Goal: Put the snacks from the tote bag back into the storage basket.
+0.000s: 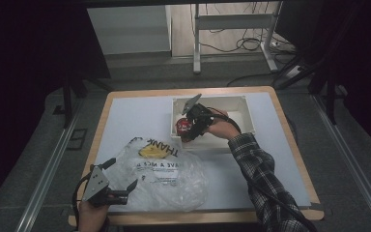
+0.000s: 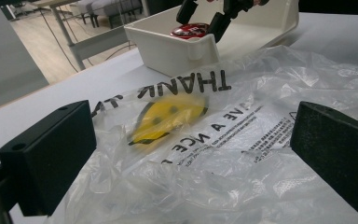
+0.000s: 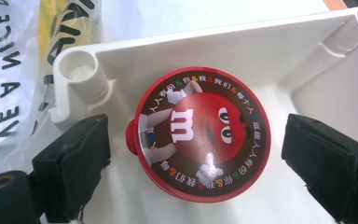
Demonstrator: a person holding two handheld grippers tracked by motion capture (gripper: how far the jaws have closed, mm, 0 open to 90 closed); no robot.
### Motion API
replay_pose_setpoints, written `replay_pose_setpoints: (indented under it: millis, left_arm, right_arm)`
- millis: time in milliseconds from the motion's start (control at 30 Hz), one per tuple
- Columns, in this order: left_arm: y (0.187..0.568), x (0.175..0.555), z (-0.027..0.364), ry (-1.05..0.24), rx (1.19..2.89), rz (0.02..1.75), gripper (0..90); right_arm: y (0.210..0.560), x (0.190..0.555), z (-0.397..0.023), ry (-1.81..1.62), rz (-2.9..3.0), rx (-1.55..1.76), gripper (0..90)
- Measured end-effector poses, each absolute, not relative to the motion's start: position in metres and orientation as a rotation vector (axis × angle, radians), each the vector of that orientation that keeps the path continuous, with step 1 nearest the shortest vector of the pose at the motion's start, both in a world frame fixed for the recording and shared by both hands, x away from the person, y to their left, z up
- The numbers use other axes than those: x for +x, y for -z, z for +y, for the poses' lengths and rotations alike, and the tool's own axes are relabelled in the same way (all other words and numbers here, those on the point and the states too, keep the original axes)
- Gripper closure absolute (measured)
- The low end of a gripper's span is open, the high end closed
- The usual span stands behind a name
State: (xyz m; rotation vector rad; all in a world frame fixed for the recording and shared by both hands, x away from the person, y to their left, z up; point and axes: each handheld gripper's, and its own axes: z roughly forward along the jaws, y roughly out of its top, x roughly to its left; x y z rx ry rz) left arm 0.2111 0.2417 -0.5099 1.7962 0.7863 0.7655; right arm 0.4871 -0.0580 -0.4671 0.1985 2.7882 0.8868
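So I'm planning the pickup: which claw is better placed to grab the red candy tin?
Right. The right claw sits open astride the red candy tin in the white bin; the left claw is over the plastic bag.

Two hands enter from the bottom edge of the high view, each holding a black two-jaw gripper. The left gripper sits at lower left, held by a bare hand at the frame's bottom edge, pointing toward the right; its jaws stand wide apart with nothing pressed between them. The right arm, in a plaid sleeve, stretches from lower right up to the centre of the frame, wrist bent toward the left. The right gripper tilts downward there, its jaws parted, pads touching nothing.
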Motion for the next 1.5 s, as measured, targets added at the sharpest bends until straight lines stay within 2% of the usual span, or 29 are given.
replay_pose_setpoints:
  millis: [1500]
  left_arm:
    - [0.510, 0.211, 0.241, -0.761, 1.788, 0.785, 0.0]
  right_arm:
    - [0.465, 0.462, -0.090, -0.989, 2.755, 0.292, 6.9]
